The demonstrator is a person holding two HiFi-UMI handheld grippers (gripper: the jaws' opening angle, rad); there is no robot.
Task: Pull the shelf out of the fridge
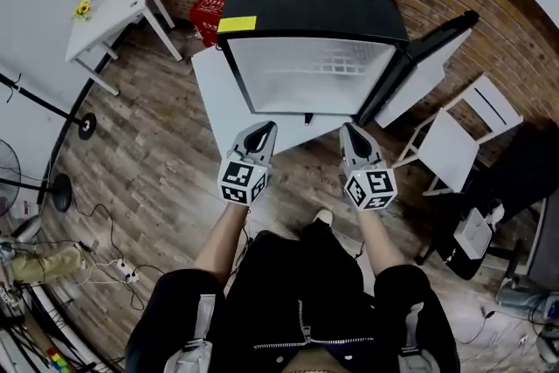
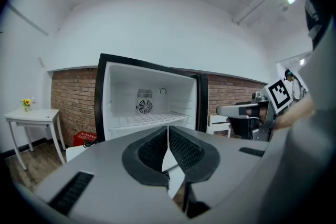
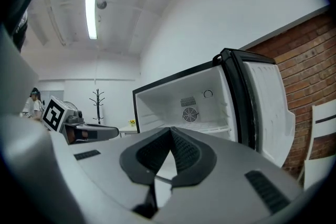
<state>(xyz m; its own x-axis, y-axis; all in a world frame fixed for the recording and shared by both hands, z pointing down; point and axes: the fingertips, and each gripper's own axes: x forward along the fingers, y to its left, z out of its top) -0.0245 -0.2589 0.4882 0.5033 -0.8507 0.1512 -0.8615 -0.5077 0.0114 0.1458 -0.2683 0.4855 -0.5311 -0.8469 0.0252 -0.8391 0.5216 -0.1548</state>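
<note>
The fridge [image 1: 314, 0] stands at upper centre of the head view with its door [image 1: 426, 57] swung wide to the right, which leaves the cavity free for a straight pull. The shelf [image 2: 144, 119] lies level across the cavity below the fan [image 2: 145, 107], fully seated and untouched. The left gripper [image 1: 260, 132] and right gripper [image 1: 353, 132] hover side by side at frame centre, near the opening but apart from it, each aimed toward one half of the shelf's front edge, likely so the pull stays even. Both have their jaws pressed together on nothing; they would need to spread before taking the edge
</note>
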